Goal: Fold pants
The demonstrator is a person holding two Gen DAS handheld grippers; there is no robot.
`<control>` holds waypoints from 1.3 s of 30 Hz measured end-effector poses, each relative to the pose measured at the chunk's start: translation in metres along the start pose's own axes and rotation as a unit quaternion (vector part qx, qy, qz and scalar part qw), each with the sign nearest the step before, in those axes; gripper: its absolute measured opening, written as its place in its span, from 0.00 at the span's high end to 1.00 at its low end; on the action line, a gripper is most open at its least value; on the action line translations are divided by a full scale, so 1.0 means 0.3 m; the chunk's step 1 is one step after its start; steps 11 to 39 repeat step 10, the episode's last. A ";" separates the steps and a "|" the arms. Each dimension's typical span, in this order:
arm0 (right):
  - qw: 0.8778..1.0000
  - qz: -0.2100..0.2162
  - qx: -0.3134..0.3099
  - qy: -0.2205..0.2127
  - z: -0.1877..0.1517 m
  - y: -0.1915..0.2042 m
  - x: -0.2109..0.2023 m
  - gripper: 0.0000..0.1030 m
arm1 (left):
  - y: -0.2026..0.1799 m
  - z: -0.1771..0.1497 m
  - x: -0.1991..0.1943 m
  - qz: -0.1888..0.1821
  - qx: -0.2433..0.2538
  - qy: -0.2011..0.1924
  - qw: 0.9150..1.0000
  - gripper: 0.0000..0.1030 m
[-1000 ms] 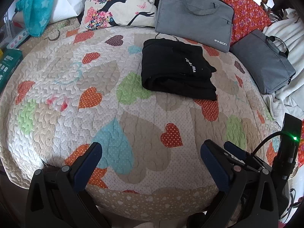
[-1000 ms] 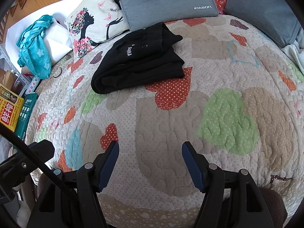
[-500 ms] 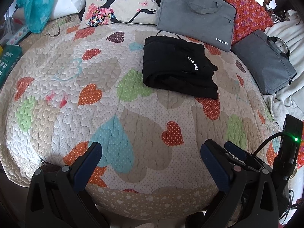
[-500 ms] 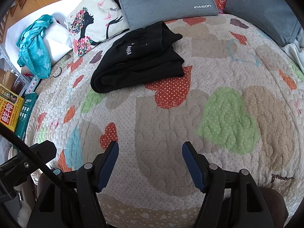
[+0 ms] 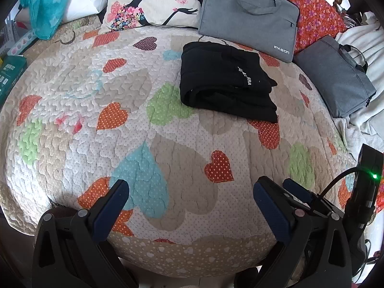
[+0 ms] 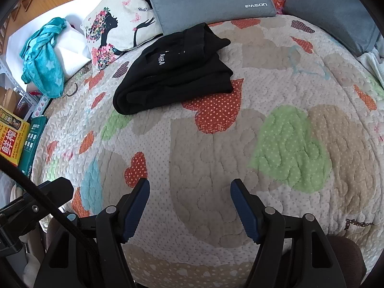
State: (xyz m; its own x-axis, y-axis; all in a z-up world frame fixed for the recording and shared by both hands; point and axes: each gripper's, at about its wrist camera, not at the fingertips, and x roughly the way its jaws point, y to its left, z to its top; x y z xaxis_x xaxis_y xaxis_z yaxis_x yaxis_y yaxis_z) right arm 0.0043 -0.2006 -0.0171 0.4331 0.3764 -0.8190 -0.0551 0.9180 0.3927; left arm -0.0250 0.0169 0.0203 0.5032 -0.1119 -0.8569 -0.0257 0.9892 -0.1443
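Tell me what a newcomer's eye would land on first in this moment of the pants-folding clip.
The black pants stand out first: a compact folded bundle with white lettering, lying on the heart-patterned quilt toward its far side, just in front of the grey IPASON laptop bag. Next come the two grippers at the near edge, the left gripper and right gripper, both wide open and holding nothing, well short of the pants.

black pants (image 5: 225, 84) (image 6: 175, 69) | folded into compact stack, white lettering on top | lying flat on quilt's far side
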 end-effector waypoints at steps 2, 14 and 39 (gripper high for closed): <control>1.000 0.000 0.000 0.001 0.003 -0.001 0.004 0.28 | 0.002 0.001 0.007 0.000 -0.001 0.003 1.000 0.00; 1.000 -0.001 0.002 0.004 0.012 -0.006 0.012 0.27 | 0.015 0.022 0.027 0.003 -0.002 0.001 1.000 0.00; 1.000 -0.001 0.002 0.004 0.012 -0.006 0.012 0.27 | 0.015 0.022 0.027 0.003 -0.002 0.001 1.000 0.00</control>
